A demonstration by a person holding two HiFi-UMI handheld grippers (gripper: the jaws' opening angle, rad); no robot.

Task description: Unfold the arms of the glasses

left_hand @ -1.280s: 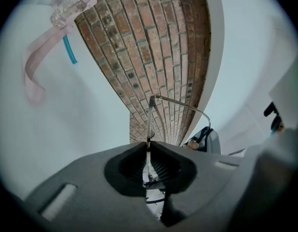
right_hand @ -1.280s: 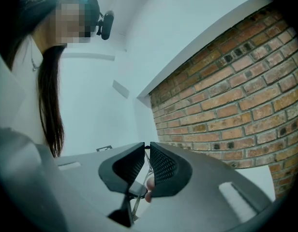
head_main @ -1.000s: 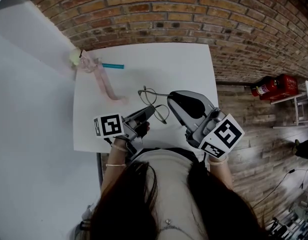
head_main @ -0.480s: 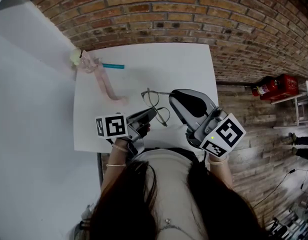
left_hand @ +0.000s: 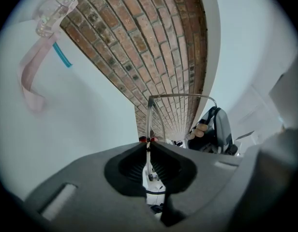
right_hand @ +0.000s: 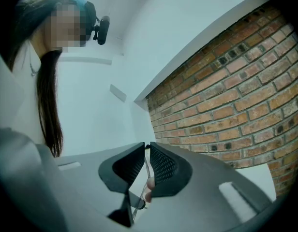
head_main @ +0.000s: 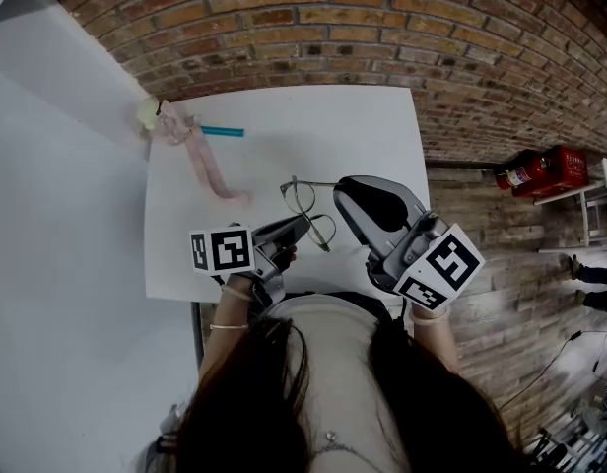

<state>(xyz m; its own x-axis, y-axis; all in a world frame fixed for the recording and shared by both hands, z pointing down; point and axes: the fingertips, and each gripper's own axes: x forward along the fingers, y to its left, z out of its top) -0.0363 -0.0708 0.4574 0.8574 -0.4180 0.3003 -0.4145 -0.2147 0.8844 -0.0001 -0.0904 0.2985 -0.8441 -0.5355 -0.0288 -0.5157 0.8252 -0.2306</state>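
Head view: glasses (head_main: pixel 308 210) held over mid-table (head_main: pixel 284 126), the left gripper (head_main: pixel 302 223) at their 7 o'clock shut on the rim, the right gripper (head_main: pixel 343 190) at 2 o'clock pinching one arm, seemingly part-unfolded; the other remains.

In the head view, the big grey right gripper (head_main: pixel 339 190) covers one arm tip of the thin wire round glasses (head_main: pixel 302 196), at 3 o'clock. Dark hair (head_main: pixel 284 402) hides the 6 o'clock edge of the white table (head_main: pixel 284 126).

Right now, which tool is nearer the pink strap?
Left. The left tool is just right of the pink strap; the right tool is farther right, past the glasses.
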